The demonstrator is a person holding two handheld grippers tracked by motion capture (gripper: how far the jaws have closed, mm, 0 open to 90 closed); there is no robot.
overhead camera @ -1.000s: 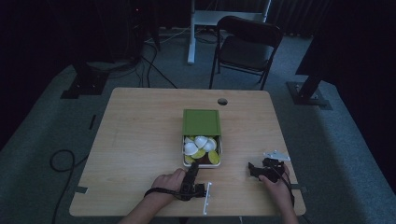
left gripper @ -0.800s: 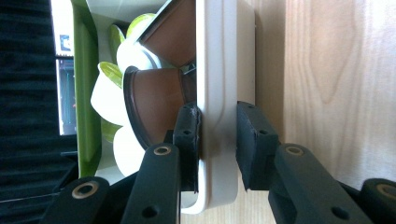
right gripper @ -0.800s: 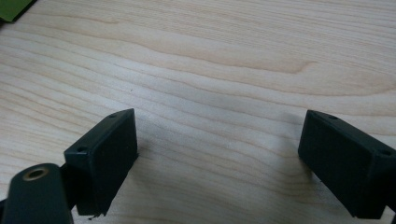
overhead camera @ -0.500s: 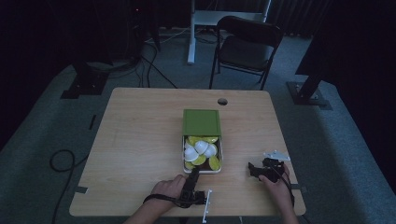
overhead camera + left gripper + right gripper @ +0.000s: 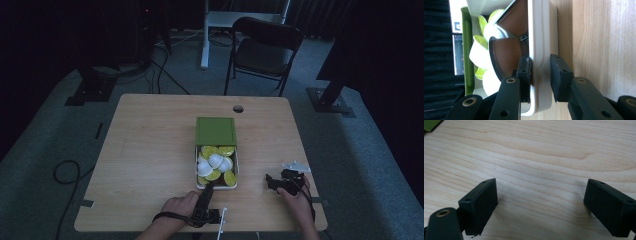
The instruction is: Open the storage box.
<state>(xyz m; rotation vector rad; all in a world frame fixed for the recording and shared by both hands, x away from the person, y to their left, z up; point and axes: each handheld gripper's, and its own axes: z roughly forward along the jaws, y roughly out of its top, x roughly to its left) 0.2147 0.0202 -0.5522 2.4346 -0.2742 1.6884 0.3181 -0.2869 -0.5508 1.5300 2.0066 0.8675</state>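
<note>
A light wooden table (image 5: 150, 165) carries a white rectangular plastic tray (image 5: 236, 176) near the middle of its near edge, its long side running toward the far edge. Round yellow-green and white coffee capsules (image 5: 214, 162) lie heaped in the tray (several tipped on their sides). A flat green lid (image 5: 215, 131) covers the tray's far half. The left tool (image 5: 206, 192) sits at the tray's near wall, one pad inside and one outside. The right tool (image 5: 272, 182) rests on the table toward the near right corner, well apart from the tray.
</note>
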